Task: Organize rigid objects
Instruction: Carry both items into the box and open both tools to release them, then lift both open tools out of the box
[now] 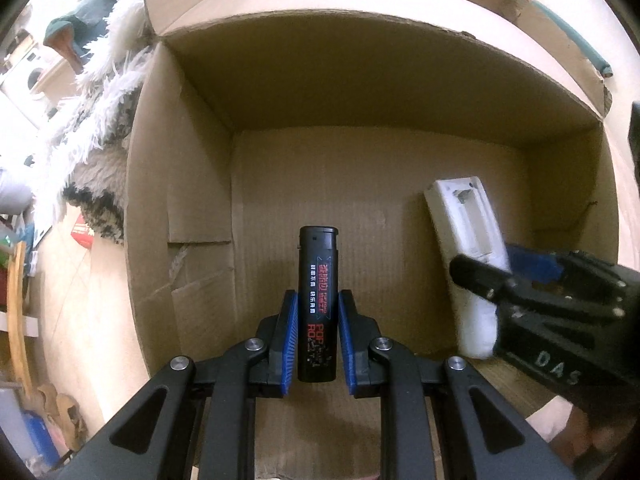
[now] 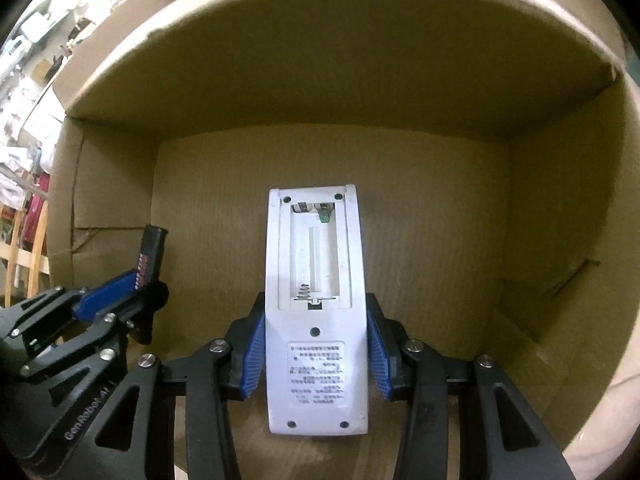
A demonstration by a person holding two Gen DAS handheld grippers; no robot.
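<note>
My left gripper (image 1: 318, 312) is shut on a black lighter (image 1: 318, 280) with red and white print, held upright inside a large cardboard box (image 1: 280, 168). My right gripper (image 2: 316, 320) is shut on a white remote control (image 2: 318, 280), back side up, its battery bay uncovered and without batteries. Both point down into the box (image 2: 440, 200). In the left wrist view the remote (image 1: 468, 220) and the right gripper (image 1: 508, 276) show at the right. In the right wrist view the lighter (image 2: 151, 248) and the left gripper (image 2: 132, 284) show at the left.
The box floor is bare brown cardboard with a creased flap (image 1: 200, 240) on its left wall. Outside the box at left lie a shaggy white rug (image 1: 104, 92), a red packet (image 1: 82, 232) and wooden furniture (image 1: 18, 312).
</note>
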